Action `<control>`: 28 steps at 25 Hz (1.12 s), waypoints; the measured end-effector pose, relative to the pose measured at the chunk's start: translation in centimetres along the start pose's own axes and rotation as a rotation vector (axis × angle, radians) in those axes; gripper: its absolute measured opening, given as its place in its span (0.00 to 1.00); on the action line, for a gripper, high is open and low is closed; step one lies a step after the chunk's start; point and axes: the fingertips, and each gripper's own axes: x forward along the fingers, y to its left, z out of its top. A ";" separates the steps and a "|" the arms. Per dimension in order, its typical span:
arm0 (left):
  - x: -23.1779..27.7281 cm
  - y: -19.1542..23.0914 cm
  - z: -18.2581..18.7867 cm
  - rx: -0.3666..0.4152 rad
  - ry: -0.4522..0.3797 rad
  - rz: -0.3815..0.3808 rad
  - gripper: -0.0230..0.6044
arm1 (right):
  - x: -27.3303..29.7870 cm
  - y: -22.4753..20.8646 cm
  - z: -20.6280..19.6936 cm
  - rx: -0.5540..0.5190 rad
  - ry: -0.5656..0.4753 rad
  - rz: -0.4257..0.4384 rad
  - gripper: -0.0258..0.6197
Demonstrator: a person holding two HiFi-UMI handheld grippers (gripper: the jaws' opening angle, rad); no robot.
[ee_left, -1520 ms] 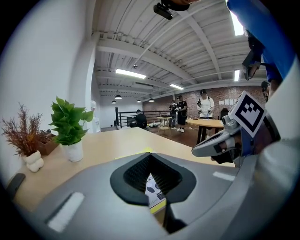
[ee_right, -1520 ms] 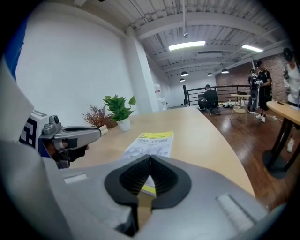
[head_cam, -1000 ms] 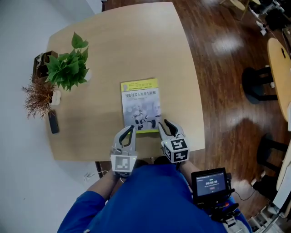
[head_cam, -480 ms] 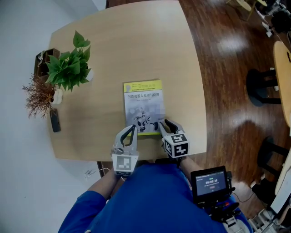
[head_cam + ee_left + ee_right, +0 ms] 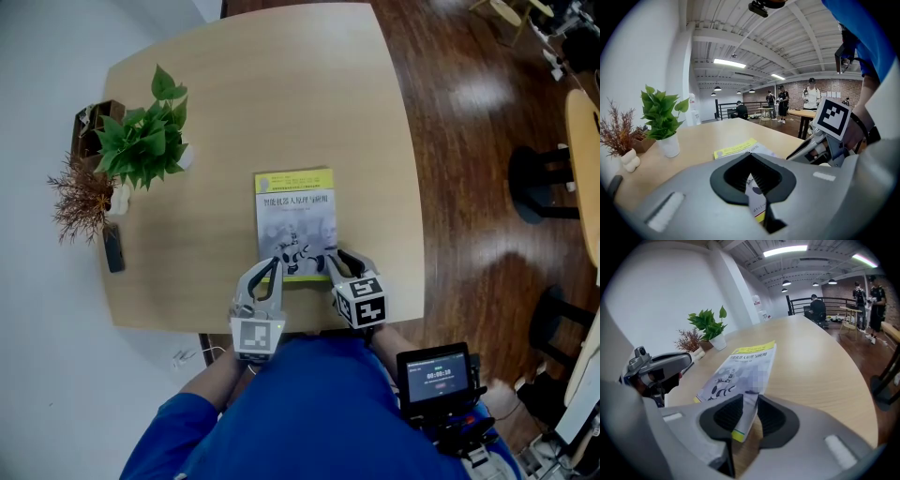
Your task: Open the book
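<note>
A yellow-and-white paperback book (image 5: 294, 220) is lying on the rounded wooden tabletop (image 5: 281, 94), close to its near edge, and a leafy green potted plant (image 5: 141, 141) is standing well to its left.

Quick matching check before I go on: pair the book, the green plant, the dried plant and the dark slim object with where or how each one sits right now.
Things:
1. book
2. green plant
3. dried plant
4. dark slim object

Places or states:
A. reddish-brown twigs in a lumpy white vase
B. lying flat by the table edge at the head view's left
C. closed, cover up, close to the table's near edge
D. leafy, in a smooth white pot

Pairs: 1-C; 2-D; 3-A; 4-B
</note>
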 end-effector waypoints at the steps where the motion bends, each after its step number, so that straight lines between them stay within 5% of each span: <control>1: -0.1 -0.1 0.0 0.003 0.006 0.002 0.05 | -0.3 0.1 0.1 -0.003 -0.004 0.002 0.19; 20: 0.1 -0.2 0.2 0.011 -0.001 0.007 0.05 | -1.5 1.6 -1.9 0.150 0.001 0.151 0.11; 28: -0.3 0.2 0.4 0.014 -0.016 0.033 0.05 | -1.5 2.2 -1.8 0.129 0.007 0.179 0.06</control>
